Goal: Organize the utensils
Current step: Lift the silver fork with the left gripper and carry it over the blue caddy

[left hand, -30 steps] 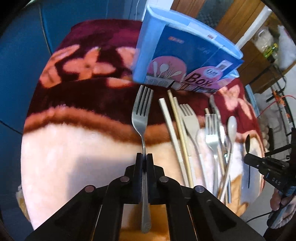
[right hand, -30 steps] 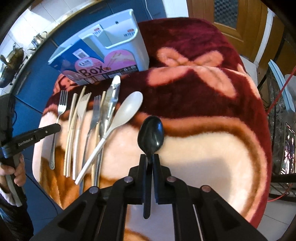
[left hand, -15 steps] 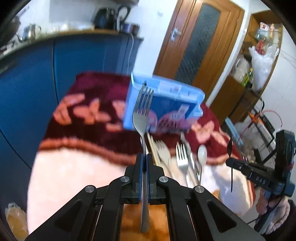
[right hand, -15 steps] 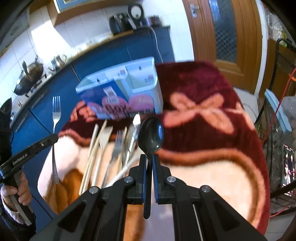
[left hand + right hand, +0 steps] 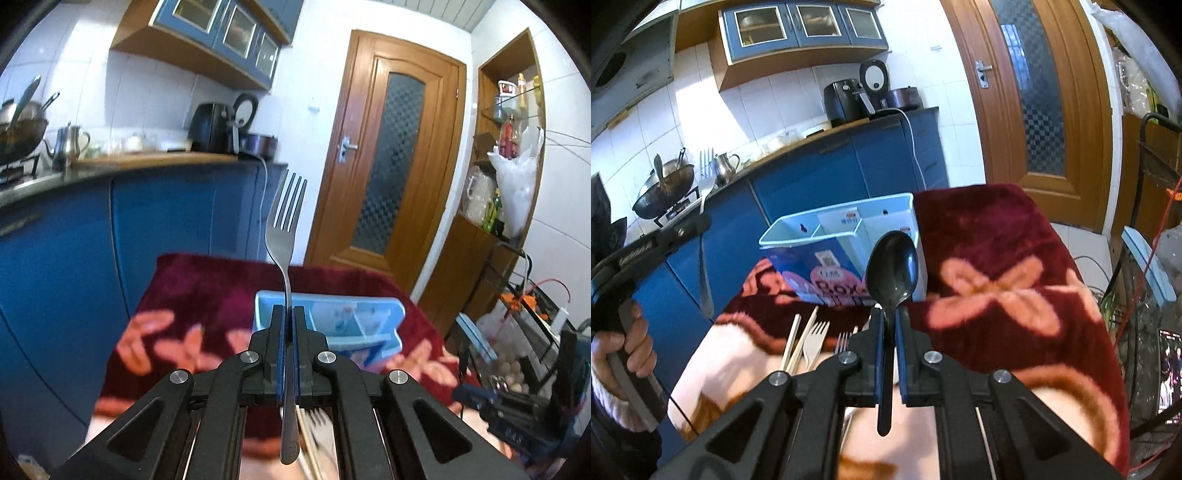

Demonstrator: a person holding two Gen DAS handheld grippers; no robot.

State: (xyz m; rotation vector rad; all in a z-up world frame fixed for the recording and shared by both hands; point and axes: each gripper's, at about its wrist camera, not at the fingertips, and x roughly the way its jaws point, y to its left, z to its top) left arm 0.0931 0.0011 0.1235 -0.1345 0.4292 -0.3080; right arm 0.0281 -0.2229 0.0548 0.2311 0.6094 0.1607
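My left gripper (image 5: 287, 314) is shut on a steel fork (image 5: 286, 218), held upright with tines up, lifted above the table and just in front of the blue utensil box (image 5: 347, 325). My right gripper (image 5: 890, 317) is shut on a black spoon (image 5: 892, 266), bowl up, in front of the same box (image 5: 846, 236), whose open top shows compartments. In the right wrist view the left gripper (image 5: 657, 240) is at far left with the fork handle (image 5: 705, 280) hanging below it. Remaining forks and chopsticks (image 5: 809, 339) lie on the blanket before the box.
The table is covered by a dark red and cream fleece blanket (image 5: 997, 258). Blue kitchen cabinets (image 5: 74, 258) with a worktop stand behind it. A wooden door (image 5: 391, 166) is at the back, and a wire rack (image 5: 532, 332) at the right.
Both grippers have lifted their utensils off the blanket and tilted upward, so the views now look over the box toward the kitchen. Both stay shut.
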